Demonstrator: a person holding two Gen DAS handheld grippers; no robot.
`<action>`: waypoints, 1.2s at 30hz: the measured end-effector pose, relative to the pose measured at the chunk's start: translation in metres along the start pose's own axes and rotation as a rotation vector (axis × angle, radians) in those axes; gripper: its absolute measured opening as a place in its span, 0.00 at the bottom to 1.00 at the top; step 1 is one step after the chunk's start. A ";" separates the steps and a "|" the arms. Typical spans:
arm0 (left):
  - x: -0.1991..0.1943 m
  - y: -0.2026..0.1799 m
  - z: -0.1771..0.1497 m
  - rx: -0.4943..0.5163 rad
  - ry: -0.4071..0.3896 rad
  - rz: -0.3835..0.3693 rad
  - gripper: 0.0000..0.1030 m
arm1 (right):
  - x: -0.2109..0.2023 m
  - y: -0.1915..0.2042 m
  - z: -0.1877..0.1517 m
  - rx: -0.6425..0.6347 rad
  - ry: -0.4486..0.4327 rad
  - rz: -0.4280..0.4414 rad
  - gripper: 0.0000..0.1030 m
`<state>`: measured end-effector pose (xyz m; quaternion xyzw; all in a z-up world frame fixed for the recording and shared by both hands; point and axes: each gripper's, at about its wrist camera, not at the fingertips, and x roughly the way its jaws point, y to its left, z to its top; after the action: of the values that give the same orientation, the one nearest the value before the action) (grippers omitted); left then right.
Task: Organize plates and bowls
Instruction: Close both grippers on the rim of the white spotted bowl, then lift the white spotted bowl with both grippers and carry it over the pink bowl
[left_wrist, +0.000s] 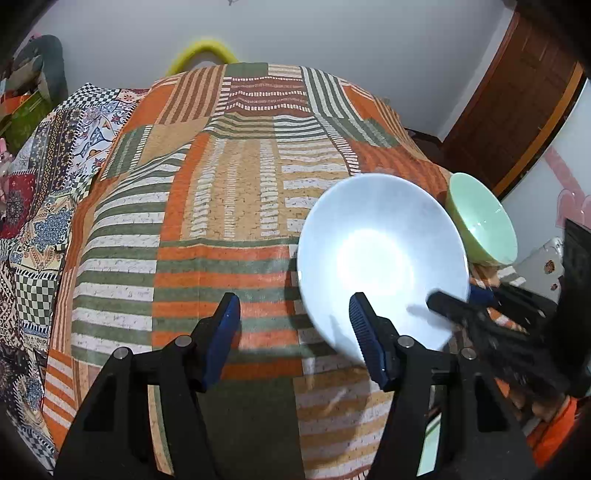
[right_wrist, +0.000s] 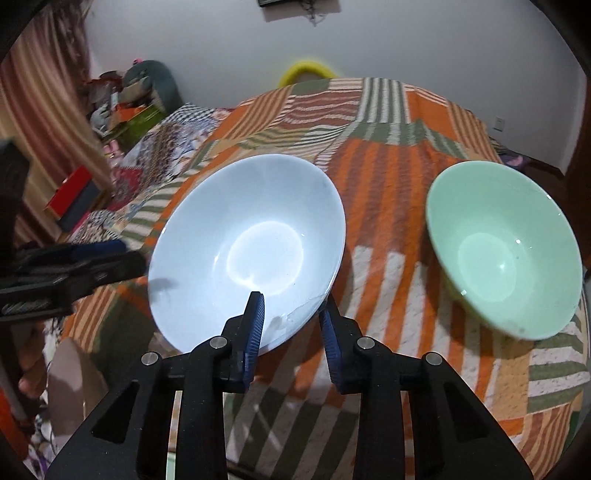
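Observation:
A pale blue bowl (right_wrist: 243, 247) is tilted above the patchwork bedspread (right_wrist: 388, 177). My right gripper (right_wrist: 291, 317) is shut on its near rim, one finger inside and one outside. A mint green bowl (right_wrist: 502, 251) sits to its right on the bedspread. In the left wrist view the blue bowl (left_wrist: 380, 254) is at the right, with the green bowl (left_wrist: 484, 221) behind it. My left gripper (left_wrist: 295, 317) is open and empty, just left of the blue bowl. The right gripper's fingers (left_wrist: 454, 310) show at that bowl's right rim.
The bedspread (left_wrist: 229, 206) covers a wide bed. A second patterned quilt (left_wrist: 44, 206) lies along its left side. A yellow ring (left_wrist: 203, 51) stands behind the bed by the wall. A wooden door (left_wrist: 524, 110) is at the right. Clutter (right_wrist: 125, 99) sits far left.

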<state>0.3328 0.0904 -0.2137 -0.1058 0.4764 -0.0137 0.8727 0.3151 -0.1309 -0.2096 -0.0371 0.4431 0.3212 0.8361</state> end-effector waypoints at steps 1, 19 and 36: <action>0.003 0.000 0.002 0.002 0.003 0.004 0.53 | 0.000 0.000 0.000 0.002 0.000 0.009 0.27; 0.026 -0.012 0.006 0.077 0.009 0.039 0.11 | 0.005 -0.006 0.014 0.122 -0.013 -0.003 0.37; -0.021 -0.023 -0.008 0.085 -0.040 0.007 0.11 | -0.028 0.006 0.008 0.128 -0.068 -0.022 0.30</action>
<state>0.3164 0.0693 -0.1955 -0.0671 0.4581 -0.0289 0.8859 0.3063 -0.1368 -0.1821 0.0225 0.4339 0.2839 0.8548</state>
